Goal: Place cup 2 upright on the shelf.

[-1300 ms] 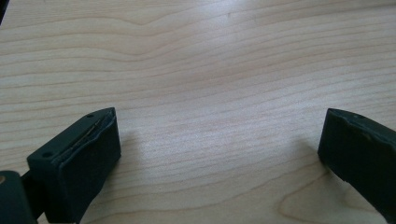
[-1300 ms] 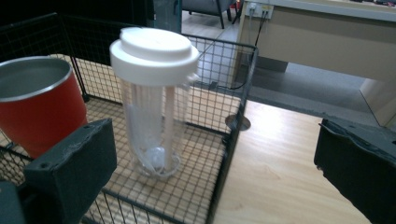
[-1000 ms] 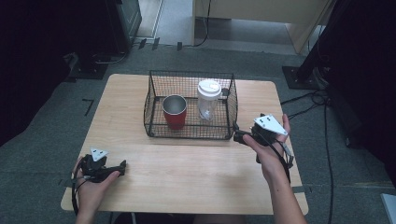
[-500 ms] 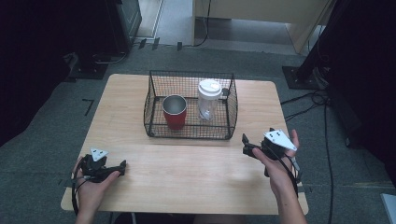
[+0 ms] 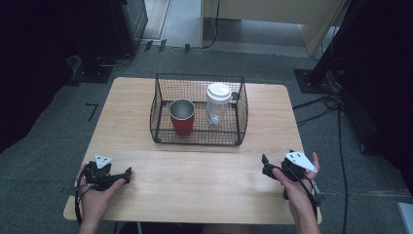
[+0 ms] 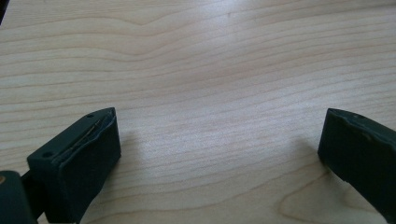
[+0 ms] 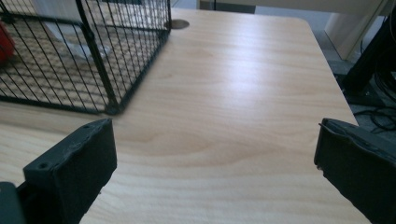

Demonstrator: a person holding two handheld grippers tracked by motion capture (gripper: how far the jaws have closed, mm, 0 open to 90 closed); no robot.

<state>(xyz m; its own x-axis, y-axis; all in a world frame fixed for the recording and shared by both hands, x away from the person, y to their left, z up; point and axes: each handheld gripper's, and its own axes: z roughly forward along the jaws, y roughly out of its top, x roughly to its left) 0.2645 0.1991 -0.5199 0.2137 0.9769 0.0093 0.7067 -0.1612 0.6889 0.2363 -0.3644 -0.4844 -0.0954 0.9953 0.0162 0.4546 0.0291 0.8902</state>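
A black wire basket (image 5: pixel 197 139) stands at the middle back of the wooden table (image 5: pixel 204 170). Inside it are a red cup (image 5: pixel 181 117) with a metal rim on the left and a clear bottle with a white lid (image 5: pixel 217 103) on the right. My left gripper (image 5: pixel 127 173) rests low at the table's front left, open, with bare wood between its jaws (image 6: pixel 219 140). My right gripper (image 5: pixel 265 163) sits at the front right, also open and holding nothing (image 7: pixel 215 154). In the right gripper view the basket's corner (image 7: pixel 109 105) lies ahead to the left.
Grey carpet surrounds the table. Cables (image 5: pixel 336 105) run over the floor to the right, near a black stand base (image 5: pixel 314 80). Dark equipment (image 5: pixel 126 24) stands at the back left. The table's right edge (image 7: pixel 334 79) lies close beside my right gripper.
My right gripper has drawn back from beside the basket toward the table's front right edge and come down lower. The left gripper has stayed put.
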